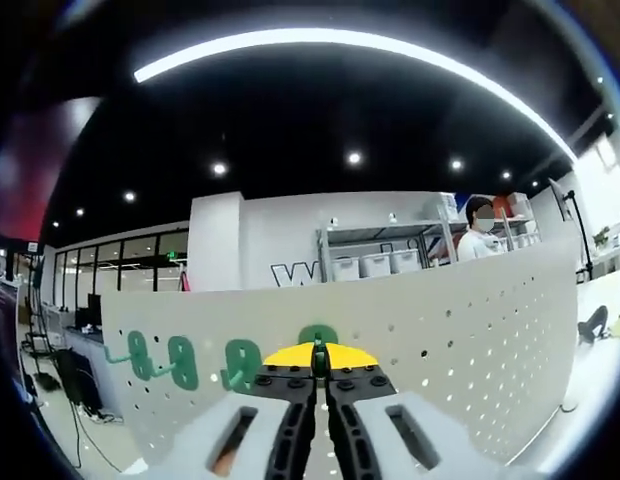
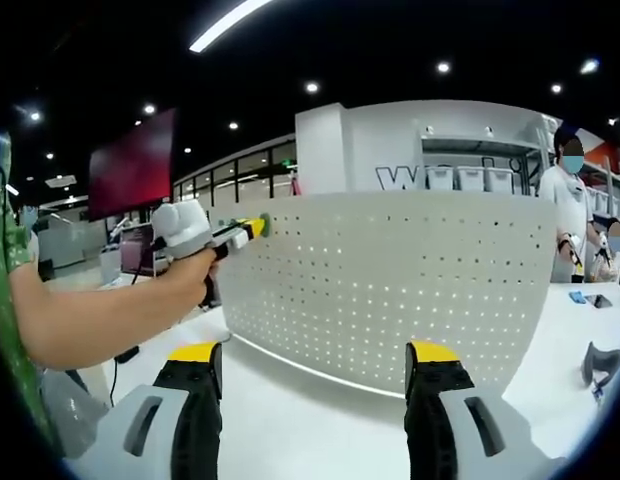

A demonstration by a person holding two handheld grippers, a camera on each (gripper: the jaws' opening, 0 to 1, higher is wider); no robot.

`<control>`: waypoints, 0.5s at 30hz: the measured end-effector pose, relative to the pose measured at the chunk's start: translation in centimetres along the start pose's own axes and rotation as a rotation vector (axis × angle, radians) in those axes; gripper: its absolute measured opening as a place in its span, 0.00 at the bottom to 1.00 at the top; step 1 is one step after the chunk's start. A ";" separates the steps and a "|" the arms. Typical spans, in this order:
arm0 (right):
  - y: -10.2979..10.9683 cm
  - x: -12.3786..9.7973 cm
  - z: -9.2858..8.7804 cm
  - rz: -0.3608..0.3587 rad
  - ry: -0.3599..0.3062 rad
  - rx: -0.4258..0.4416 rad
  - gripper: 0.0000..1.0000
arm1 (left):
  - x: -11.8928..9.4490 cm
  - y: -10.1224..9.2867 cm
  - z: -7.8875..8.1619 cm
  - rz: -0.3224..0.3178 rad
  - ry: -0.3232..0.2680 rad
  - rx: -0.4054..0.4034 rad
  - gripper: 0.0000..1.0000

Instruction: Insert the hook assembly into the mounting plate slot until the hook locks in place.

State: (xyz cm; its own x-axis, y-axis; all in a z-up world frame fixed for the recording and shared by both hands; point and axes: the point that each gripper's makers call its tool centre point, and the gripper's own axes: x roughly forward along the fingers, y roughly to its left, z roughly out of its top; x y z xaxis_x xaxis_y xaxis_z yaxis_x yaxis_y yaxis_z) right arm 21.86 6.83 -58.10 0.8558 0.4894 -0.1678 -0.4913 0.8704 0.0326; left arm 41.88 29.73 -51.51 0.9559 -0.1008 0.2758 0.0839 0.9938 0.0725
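A white tabletop (image 2: 290, 400) carries an upright white pegboard (image 2: 390, 290) in an open office with a dark ceiling, round lights, shelves of bins (image 1: 375, 262) and a masked person (image 2: 565, 210) standing behind. Wall lettering is partly hidden; I cannot read it. The left claw (image 1: 320, 375) is closed on a green hook (image 1: 318, 335) at the pegboard, beside three mounted green hooks (image 1: 180, 362). The right claw (image 2: 310, 370) stands open, holding nothing.
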 end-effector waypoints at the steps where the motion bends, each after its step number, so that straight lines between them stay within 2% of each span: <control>1: 0.0 0.0 0.0 0.000 0.000 -0.001 0.76 | 0.0 0.0 0.0 0.000 -0.003 -0.002 0.01; 12: -0.4 0.3 -0.2 -0.008 0.021 -0.006 0.76 | 0.3 -0.1 0.0 0.002 -0.044 0.039 0.01; 14: -0.4 0.5 -0.1 -0.006 0.022 -0.005 0.76 | 0.4 -0.1 -0.5 0.000 -0.041 0.036 0.01; 15: -0.4 0.6 -0.1 -0.007 0.023 -0.009 0.76 | 0.4 -0.1 -0.4 0.002 -0.057 0.034 0.01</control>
State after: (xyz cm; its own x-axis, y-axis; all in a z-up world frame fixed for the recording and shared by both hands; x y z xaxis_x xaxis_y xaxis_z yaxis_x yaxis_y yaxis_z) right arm 22.56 6.79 -58.35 0.8554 0.4817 -0.1901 -0.4868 0.8732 0.0223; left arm 42.41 29.58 -51.82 0.9384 -0.1024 0.3301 0.0716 0.9920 0.1042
